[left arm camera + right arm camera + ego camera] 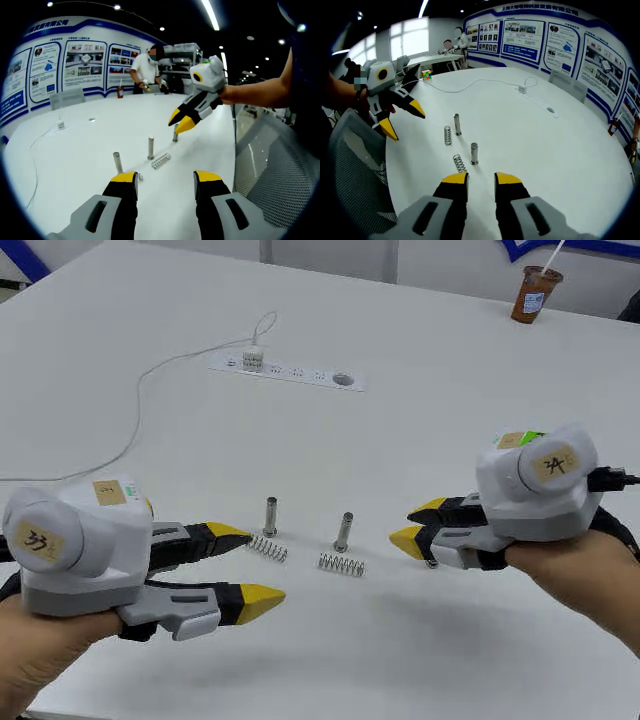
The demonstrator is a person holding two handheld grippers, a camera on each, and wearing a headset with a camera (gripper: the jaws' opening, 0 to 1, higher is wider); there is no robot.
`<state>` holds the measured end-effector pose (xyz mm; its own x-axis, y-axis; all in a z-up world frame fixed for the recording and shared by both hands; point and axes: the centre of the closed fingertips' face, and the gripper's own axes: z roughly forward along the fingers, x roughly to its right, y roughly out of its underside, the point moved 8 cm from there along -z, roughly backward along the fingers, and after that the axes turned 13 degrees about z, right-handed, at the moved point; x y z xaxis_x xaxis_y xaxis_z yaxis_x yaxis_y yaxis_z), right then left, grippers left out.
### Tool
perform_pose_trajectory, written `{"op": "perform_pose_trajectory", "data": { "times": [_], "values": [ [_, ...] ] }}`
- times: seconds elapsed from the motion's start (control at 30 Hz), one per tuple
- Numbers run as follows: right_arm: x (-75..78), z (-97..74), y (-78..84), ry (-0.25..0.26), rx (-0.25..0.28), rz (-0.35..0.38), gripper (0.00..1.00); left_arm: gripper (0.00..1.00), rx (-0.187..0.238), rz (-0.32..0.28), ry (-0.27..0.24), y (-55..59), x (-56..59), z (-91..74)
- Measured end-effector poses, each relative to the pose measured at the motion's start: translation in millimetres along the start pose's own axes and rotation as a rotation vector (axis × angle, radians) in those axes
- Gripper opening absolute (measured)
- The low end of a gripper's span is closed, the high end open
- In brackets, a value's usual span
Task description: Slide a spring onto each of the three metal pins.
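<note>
Hovering over the white table (420, 410), the left gripper (243, 566) shows yellow-tipped jaws spread wide with nothing between them. Just off its upper tip lies a small coiled steel spring (268, 548), flat on the table, its long axis running much the way the jaws point. Right behind it a short grey metal pin (270, 516) stands upright. A second spring (341, 564) lies at the foot of a second upright pin (343, 531), between the grippers. The right gripper (415, 525) has its jaws slightly apart, also empty. A third pin (175, 132) stands by its tips; whether it is sprung, I cannot tell. The left gripper looks nearer the first spring, which must be tipped vertical.
</note>
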<state>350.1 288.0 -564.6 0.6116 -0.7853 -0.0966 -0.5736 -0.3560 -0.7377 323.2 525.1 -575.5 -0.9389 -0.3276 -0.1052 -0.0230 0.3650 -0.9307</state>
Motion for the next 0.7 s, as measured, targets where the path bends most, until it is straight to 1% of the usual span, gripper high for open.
{"op": "perform_pose_trajectory", "data": {
  "times": [0.17, 0.3, 0.43, 0.7],
  "values": [
    [-7.8, 9.5, 1.5, -0.036, -0.030, -0.032, 0.21, 0.46, -0.003, 0.001, 0.002, -0.3, 0.8, 0.6],
    [-11.3, 18.5, 3.5, -0.063, -0.059, -0.049, 0.21, 0.46, -0.003, 0.004, 0.005, -1.7, 1.4, 1.8],
    [-12.6, 28.8, 5.9, -0.086, -0.090, -0.075, 0.21, 0.46, -0.004, 0.005, 0.008, -2.4, 1.9, 2.3],
    [-13.5, 46.4, 7.9, -0.124, -0.135, -0.111, 0.19, 0.45, -0.013, 0.004, 0.012, 0.2, 2.5, 2.3]
  ]
}}
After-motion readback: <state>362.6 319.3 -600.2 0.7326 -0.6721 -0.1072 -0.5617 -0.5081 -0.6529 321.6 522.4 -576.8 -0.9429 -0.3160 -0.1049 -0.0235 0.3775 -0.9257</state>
